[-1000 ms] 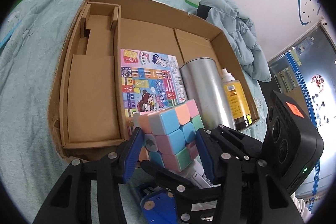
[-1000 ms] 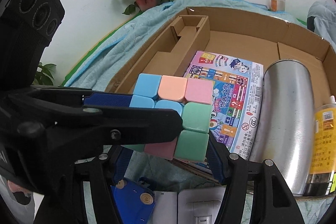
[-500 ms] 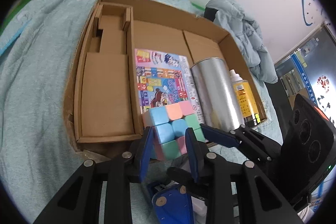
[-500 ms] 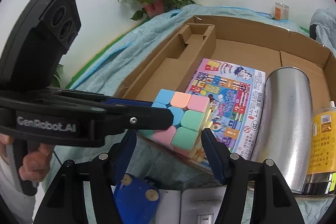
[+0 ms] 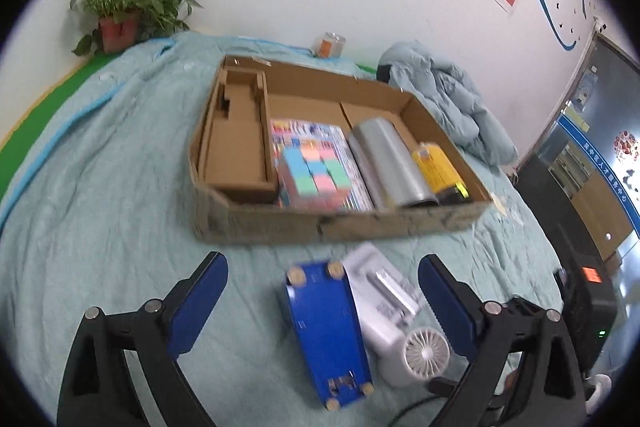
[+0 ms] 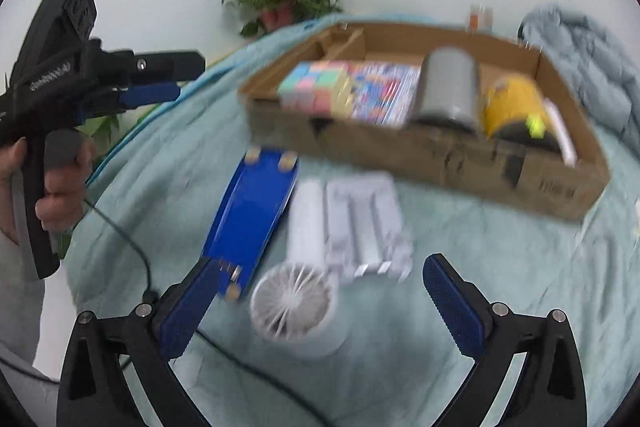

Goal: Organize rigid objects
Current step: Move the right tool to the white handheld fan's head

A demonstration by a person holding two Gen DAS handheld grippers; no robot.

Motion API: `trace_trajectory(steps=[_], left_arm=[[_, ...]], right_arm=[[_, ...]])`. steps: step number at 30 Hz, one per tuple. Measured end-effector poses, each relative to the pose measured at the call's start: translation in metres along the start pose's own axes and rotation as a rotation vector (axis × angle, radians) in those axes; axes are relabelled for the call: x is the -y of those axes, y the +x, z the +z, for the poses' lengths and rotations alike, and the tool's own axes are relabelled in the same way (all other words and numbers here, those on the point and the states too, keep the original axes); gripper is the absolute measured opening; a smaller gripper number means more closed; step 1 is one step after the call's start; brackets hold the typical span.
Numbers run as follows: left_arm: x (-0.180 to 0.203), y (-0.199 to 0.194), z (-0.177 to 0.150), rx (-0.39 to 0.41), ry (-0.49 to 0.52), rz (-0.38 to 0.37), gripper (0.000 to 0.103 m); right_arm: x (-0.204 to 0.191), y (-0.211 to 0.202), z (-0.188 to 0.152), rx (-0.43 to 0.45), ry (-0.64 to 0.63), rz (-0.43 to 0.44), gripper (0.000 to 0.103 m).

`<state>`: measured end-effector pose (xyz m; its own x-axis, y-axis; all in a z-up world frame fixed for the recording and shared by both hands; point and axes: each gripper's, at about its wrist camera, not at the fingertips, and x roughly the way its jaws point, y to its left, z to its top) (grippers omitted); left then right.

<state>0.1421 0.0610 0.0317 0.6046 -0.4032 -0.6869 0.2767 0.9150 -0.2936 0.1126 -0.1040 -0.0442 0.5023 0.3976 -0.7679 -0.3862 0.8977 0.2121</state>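
Teal bedding (image 5: 100, 187) covers the surface under a white wall. From the left wrist view we see one cardboard box (image 5: 340, 223) holding one pastel puzzle cube (image 5: 316, 175) on one printed booklet (image 5: 344, 147), near the box's front edge. Beside them lie one silver cylinder (image 5: 388, 163) and one yellow bottle (image 5: 438, 167), long axes running front to back. Our left gripper (image 5: 322, 291) is spread wide, grasping nothing. Before the box lie one blue board (image 5: 326, 331), lengthwise front to back, one white pack (image 5: 380, 287) and one small fan (image 5: 424, 351).

From the right wrist view, blurred, our right gripper (image 6: 316, 291) is likewise spread and empty over the fan (image 6: 296, 303). The cube (image 6: 316, 87) sits toward the box's (image 6: 440, 159) left front corner.
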Motion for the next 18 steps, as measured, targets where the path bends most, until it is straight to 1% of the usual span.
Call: trace_trajectory(steps=[1,2,3,5,6,8,10,13,14,15,17,18], left_arm=[[0.003,0.001,-0.007,-0.016,-0.008,-0.01,0.096],[0.005,0.0,-0.013,-0.026,-0.016,-0.019,0.096],[0.007,-0.001,-0.019,-0.033,-0.03,-0.025,0.096],[0.01,-0.007,-0.029,-0.038,-0.04,-0.025,0.096],[0.012,-0.01,-0.032,-0.037,-0.04,-0.025,0.096],[0.016,-0.017,-0.038,-0.036,-0.043,-0.028,0.096],[0.019,-0.024,-0.043,-0.041,-0.056,-0.05,0.096],[0.027,-0.03,-0.052,-0.064,-0.067,-0.109,0.096],[0.031,-0.029,-0.056,-0.08,-0.067,-0.135,0.096],[0.036,-0.028,-0.06,-0.1,-0.068,-0.163,0.096],[0.045,-0.021,-0.07,-0.142,-0.081,-0.212,0.096],[0.049,-0.016,-0.075,-0.166,-0.087,-0.232,0.096]], right_arm=[[-0.001,0.003,-0.005,-0.012,0.008,0.003,0.095],[-0.004,0.008,-0.012,-0.025,0.016,-0.003,0.088],[-0.005,0.013,-0.017,-0.031,0.021,-0.009,0.084],[-0.007,0.026,-0.025,-0.064,0.039,-0.023,0.059],[-0.006,0.03,-0.025,-0.076,0.045,-0.025,0.058],[-0.006,0.026,-0.031,-0.061,0.07,-0.035,0.057],[-0.004,0.022,-0.037,-0.063,0.11,-0.016,0.057],[0.009,0.004,-0.056,-0.082,0.247,0.077,0.057],[0.018,-0.006,-0.067,-0.085,0.327,0.128,0.057],[0.022,-0.012,-0.072,-0.087,0.368,0.149,0.057],[0.038,-0.027,-0.099,-0.093,0.521,0.229,0.057],[0.042,-0.03,-0.109,-0.092,0.561,0.252,0.057]])
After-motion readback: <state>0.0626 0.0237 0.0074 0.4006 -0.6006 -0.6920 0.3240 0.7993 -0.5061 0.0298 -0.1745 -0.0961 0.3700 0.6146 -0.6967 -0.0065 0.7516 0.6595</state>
